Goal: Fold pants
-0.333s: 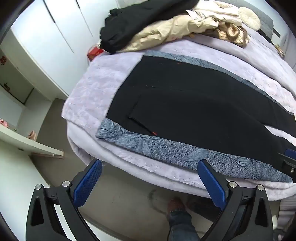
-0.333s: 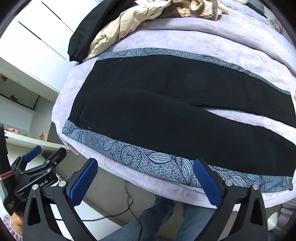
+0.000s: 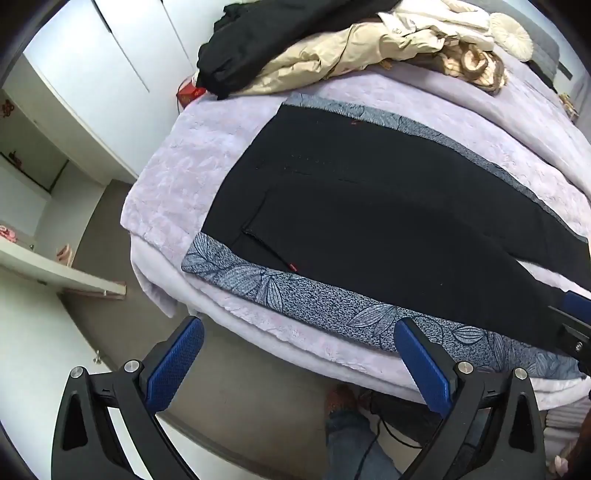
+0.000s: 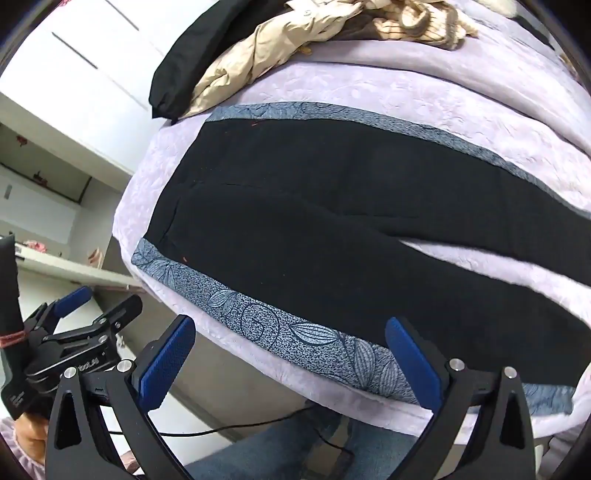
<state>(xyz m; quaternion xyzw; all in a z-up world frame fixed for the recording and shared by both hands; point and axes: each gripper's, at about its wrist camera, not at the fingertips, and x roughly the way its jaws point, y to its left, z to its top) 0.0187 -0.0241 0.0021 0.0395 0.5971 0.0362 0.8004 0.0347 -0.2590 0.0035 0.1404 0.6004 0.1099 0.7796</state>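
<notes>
Hand-held grippers, left (image 3: 299, 363) and right (image 4: 290, 363): jaws wide, empty, above pants (image 4: 332, 236).

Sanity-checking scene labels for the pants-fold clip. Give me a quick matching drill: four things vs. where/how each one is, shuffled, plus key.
Things:
1. black pants
2. beige jacket
3. left tongs
4. round cream cushion

States:
A. open, held off the bed's near edge
B. far end of the bed, beyond the clothes pile
C. spread flat, blue-grey patterned strips along both long sides
D. crumpled in the pile beside a black garment

Pairs: 1-C, 2-D, 3-A, 4-B
</notes>
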